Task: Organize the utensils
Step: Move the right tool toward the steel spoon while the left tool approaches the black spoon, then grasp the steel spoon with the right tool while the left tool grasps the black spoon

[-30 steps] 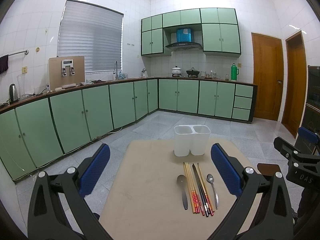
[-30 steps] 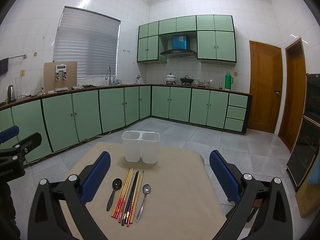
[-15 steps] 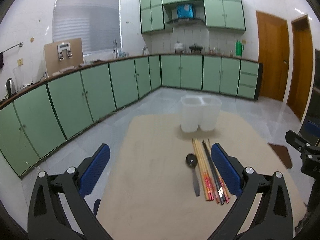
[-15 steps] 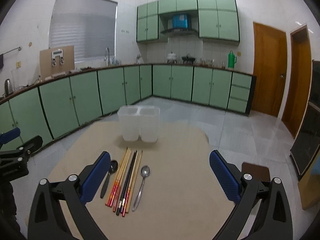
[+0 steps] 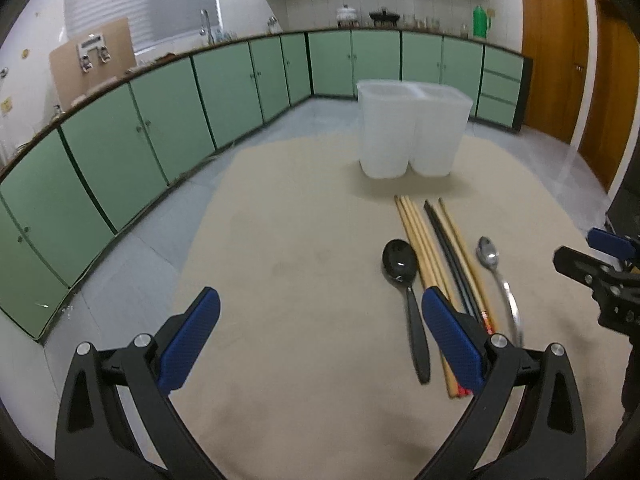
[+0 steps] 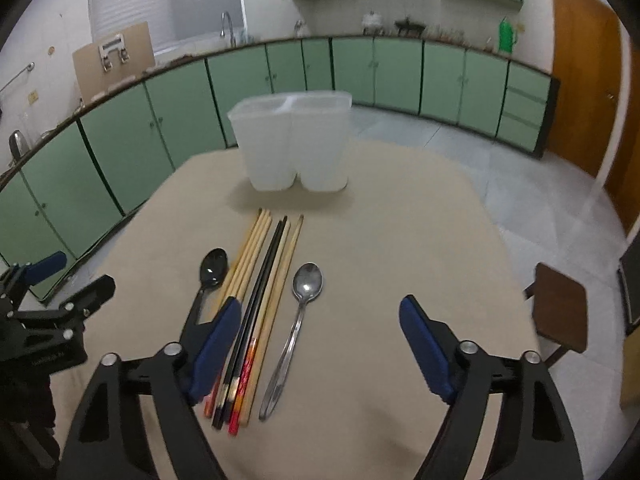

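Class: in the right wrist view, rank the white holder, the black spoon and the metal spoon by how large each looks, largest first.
1. White holder, clearly largest.
2. Metal spoon and black spoon: unsure. The metal one shows longer, but the black spoon's handle runs under the gripper finger, so its full length is hidden.

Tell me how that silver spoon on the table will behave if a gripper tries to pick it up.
The silver spoon looks like polished metal, so probably stiff but slippery between gripper pads. Its thin handle lies flat on the table, so getting under it may be hard. Squeezed off-centre, the bowl end would likely swing downward.
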`<state>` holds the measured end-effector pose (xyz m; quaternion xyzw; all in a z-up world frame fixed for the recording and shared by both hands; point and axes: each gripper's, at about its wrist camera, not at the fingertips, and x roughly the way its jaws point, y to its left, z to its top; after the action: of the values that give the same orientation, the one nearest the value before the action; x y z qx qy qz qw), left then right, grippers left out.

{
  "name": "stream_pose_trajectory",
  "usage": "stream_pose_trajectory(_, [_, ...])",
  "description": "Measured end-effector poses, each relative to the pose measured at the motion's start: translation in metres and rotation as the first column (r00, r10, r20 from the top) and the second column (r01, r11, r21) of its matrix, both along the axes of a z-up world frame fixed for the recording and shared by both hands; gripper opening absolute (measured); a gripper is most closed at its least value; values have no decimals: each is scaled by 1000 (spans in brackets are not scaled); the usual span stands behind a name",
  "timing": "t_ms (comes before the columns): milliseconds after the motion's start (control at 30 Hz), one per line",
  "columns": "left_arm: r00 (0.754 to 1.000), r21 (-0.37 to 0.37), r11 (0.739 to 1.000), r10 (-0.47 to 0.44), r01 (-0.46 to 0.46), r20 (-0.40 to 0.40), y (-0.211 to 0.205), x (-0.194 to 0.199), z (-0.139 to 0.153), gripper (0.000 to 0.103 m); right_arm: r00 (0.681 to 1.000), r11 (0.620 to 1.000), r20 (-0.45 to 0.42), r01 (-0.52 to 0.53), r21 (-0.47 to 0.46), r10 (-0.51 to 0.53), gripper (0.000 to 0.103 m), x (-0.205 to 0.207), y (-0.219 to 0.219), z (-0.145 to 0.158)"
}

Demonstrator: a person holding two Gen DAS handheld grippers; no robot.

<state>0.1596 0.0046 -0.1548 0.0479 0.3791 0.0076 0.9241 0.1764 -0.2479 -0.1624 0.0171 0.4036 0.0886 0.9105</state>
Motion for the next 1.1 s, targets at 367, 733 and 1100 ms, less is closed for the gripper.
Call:
stream_pose_trajectory(367, [988,-11,998,-67,66,-140,-11,45,-48,98,991,999,-124,-43,4,43,62,47,11,-38])
stream_pose_trajectory(733, [977,-30,993,-119,115,-177,-18,53,-64,98,987,998,-154,-47,-37,41,45,60,18,-51])
stream_pose_trajectory(1100, [973,-39,994,-104,98,-208,-22,60,-73,98,987,996,-150,-66,-62,56,29,63,14,-51])
